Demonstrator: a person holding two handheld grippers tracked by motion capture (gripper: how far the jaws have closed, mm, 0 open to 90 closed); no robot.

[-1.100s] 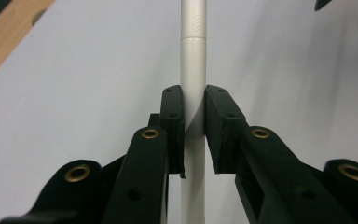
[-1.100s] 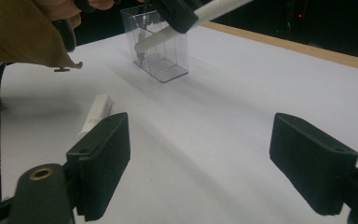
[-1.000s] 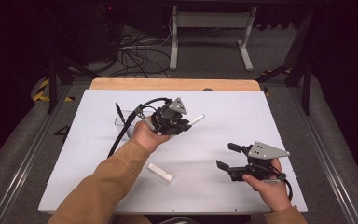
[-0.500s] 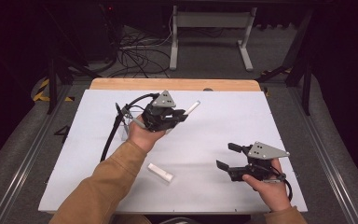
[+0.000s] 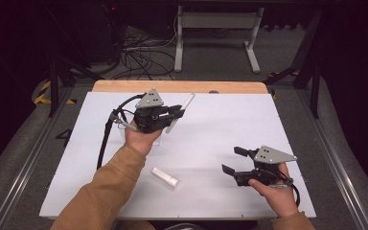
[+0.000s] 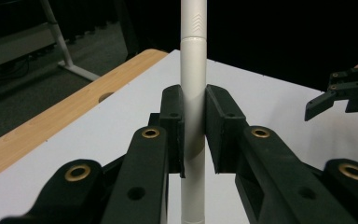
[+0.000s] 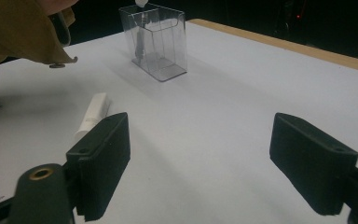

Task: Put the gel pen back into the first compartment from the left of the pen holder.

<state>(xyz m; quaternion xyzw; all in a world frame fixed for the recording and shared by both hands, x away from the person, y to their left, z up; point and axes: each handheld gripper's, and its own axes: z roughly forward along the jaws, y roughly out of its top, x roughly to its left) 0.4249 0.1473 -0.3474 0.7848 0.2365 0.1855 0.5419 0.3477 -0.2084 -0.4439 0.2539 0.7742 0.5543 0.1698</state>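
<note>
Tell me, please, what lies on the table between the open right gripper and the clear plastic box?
Only bare white table lies between the right gripper and the clear box, as the right gripper view shows; the short white tube lies off to one side.

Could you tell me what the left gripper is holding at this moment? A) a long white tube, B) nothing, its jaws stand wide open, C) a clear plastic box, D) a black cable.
A: in the left gripper view the jaws of the left gripper are clamped on either side of a long white tube, which crosses between them.
</note>
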